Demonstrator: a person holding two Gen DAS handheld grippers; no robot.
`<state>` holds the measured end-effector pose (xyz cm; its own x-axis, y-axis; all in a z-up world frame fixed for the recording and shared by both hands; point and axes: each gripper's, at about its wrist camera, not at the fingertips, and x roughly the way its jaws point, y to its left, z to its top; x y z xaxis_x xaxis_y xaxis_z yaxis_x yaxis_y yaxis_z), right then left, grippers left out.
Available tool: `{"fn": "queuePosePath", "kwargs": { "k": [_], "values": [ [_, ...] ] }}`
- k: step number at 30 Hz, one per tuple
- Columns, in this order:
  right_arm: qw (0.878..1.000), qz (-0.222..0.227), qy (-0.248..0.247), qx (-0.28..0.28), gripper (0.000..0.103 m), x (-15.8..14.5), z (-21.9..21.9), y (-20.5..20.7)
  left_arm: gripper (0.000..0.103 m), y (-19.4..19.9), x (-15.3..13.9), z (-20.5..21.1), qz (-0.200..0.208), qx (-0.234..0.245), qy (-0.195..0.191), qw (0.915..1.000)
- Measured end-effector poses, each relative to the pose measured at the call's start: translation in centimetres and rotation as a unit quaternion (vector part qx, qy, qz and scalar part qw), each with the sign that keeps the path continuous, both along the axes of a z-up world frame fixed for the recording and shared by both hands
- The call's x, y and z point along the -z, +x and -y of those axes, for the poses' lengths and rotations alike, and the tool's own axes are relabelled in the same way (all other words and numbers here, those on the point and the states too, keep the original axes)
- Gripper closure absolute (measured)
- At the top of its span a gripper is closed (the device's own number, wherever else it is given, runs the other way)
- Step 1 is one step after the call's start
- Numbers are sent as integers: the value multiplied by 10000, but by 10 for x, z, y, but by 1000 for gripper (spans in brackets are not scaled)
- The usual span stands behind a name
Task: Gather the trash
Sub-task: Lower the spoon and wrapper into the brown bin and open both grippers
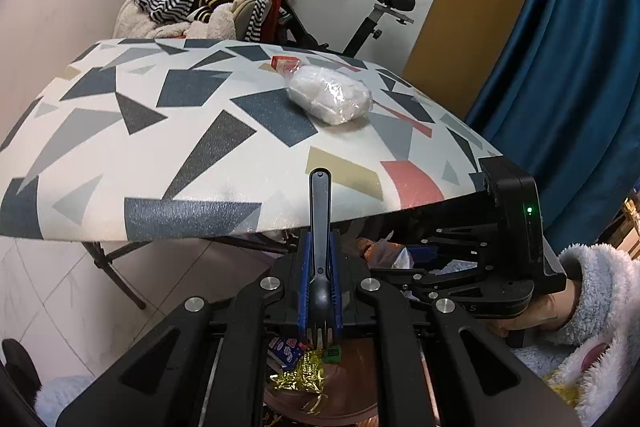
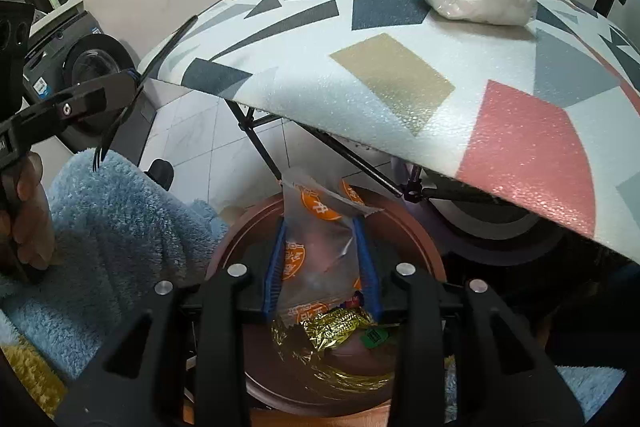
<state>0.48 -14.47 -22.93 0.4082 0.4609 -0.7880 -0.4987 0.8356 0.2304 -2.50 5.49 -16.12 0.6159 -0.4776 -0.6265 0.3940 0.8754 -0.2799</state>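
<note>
The right gripper (image 2: 320,259) pinches a clear orange-printed wrapper (image 2: 316,227) directly above the brown bin (image 2: 424,247) – release goes straight down; the left gripper (image 1: 320,267) clamps a black fork (image 1: 320,227), its long axis along the fingers, tines over the same bin

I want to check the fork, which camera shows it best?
The left wrist view: the black fork runs full length between the left tool's fingers. The right wrist view shows it only side-on at the far left edge.
</note>
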Motion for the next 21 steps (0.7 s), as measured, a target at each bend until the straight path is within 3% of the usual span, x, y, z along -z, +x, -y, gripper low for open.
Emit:
{"fn": "queuePosePath", "kwargs": {
  "k": [8, 18, 21],
  "values": [
    [9999, -17, -125, -24, 52, 3, -7, -1, 94, 1, 2, -7, -81, -90, -196, 9997],
    [9976, 584, 58, 363, 10, -12, 16, 3, 94, 5, 9, -3, -197, -18, -236, 9995],
    [9959, 757, 79, 485, 7, -19, 22, 5, 94, 5, 12, 0, -222, 31, -175, 9996]
  ]
}}
